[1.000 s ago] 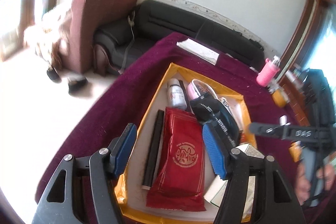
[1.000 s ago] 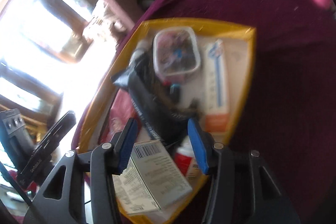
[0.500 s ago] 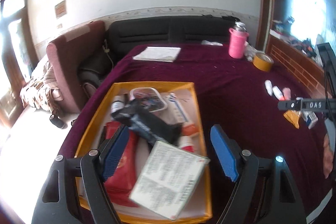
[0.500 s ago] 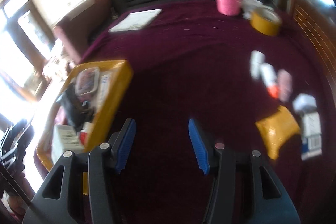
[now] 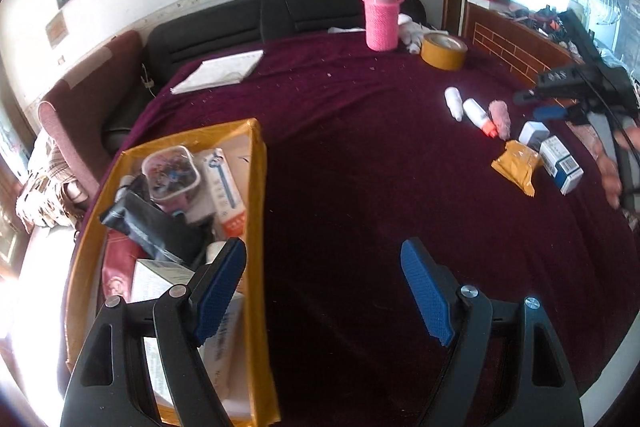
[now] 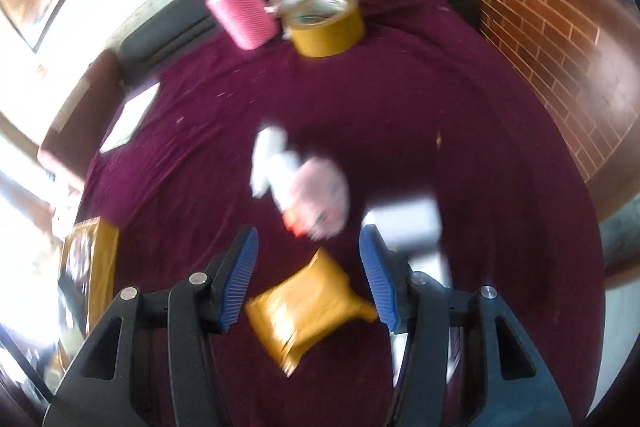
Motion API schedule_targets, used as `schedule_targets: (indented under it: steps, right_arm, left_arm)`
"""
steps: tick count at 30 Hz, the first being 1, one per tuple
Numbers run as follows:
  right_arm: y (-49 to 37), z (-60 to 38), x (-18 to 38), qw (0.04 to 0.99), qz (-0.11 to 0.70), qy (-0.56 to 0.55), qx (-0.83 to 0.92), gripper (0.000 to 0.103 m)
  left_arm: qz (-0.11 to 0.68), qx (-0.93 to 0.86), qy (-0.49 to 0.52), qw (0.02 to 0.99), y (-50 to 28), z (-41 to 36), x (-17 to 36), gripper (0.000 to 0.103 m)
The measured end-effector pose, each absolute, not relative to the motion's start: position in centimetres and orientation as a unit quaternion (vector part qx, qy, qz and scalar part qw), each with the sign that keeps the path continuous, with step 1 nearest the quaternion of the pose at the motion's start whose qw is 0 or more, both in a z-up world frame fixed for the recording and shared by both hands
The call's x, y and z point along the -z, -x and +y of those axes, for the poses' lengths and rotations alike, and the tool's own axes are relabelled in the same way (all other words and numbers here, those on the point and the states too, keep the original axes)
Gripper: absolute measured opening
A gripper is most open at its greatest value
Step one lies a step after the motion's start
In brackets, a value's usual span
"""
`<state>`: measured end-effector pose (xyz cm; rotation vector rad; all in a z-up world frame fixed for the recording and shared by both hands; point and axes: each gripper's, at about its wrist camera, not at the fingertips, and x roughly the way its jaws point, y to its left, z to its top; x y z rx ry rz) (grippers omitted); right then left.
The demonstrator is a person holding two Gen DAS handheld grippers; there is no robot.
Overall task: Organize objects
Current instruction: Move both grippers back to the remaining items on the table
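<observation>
Left two-finger gripper with blue ribbed pads [image 5: 324, 291]: jaws wide apart, nothing between them, poised above bare maroon velvet tablecloth [image 5: 360, 187]. Left pad overlapping the right wall of the shallow yellow cardboard tray [image 5: 258, 187] in the left wrist view.

Tray at the left edge of the table, crowded: clear lidded plastic box of small coloured bits [image 5: 171, 169] at the far end, white toothpaste carton with orange end [image 5: 226, 193] just beside it, crumpled black pouch [image 5: 154, 227] across the middle, red foil packet [image 5: 116, 267] along the left wall, white printed carton [image 5: 160, 279] nearest the camera.

Right two-finger gripper with blue ribbed pads [image 6: 308, 279]: jaws wide apart, empty, framing a flat orange-yellow foil sachet [image 6: 308, 307] lying on the cloth. No contact with either pad evident; right wrist view heavily blurred.

Loose items grouped at the right side of the table, well apart from the tray: the sachet [image 5: 516, 165], small white bottle [image 5: 454, 103], white tube with orange cap [image 5: 478, 117], pink fluffy roll [image 5: 500, 119], small white box [image 5: 534, 135], white-and-blue carton [image 5: 562, 165].

Far side of table: pink knitted bottle sleeve [image 5: 382, 21], roll of tan packing tape [image 5: 443, 51], white paper pad [image 5: 220, 71].
</observation>
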<state>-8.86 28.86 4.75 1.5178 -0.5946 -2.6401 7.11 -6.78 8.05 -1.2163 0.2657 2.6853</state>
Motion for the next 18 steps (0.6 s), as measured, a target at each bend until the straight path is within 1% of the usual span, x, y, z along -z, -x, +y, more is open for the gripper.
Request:
schedule_targets:
  steps: [7, 10, 15, 16, 17, 18]
  right_arm:
    - [15.2, 27.0, -3.3, 0.011, -0.166, -0.502, 0.849, 0.051]
    - [18.0, 24.8, -2.8, 0.013, -0.136, -0.510, 0.849, 0.051]
    - [20.9, 20.8, -0.2, 0.000, -0.064, -0.563, 0.824, 0.051]
    - [20.6, 19.8, -0.3, -0.008, -0.039, -0.558, 0.829, 0.048]
    - [20.2, 18.9, -0.3, 0.015, -0.037, -0.562, 0.826, 0.034]
    - [19.5, 17.9, -0.5, 0.040, -0.037, -0.566, 0.822, 0.031]
  left_arm:
    - [0.091, -0.900, 0.416, 0.093, -7.2, -6.6, -7.9, 0.075]
    - [0.088, -0.898, 0.421, 0.091, -7.2, -6.9, -7.7, 0.075]
    - [0.078, -0.898, 0.423, 0.091, -7.5, -7.5, -7.7, 0.075]
    - [0.077, -0.899, 0.422, 0.091, -7.5, -7.7, -7.8, 0.075]
    - [0.075, -0.899, 0.421, 0.092, -7.5, -7.9, -7.8, 0.075]
    - [0.073, -0.900, 0.420, 0.092, -7.5, -8.1, -7.8, 0.075]
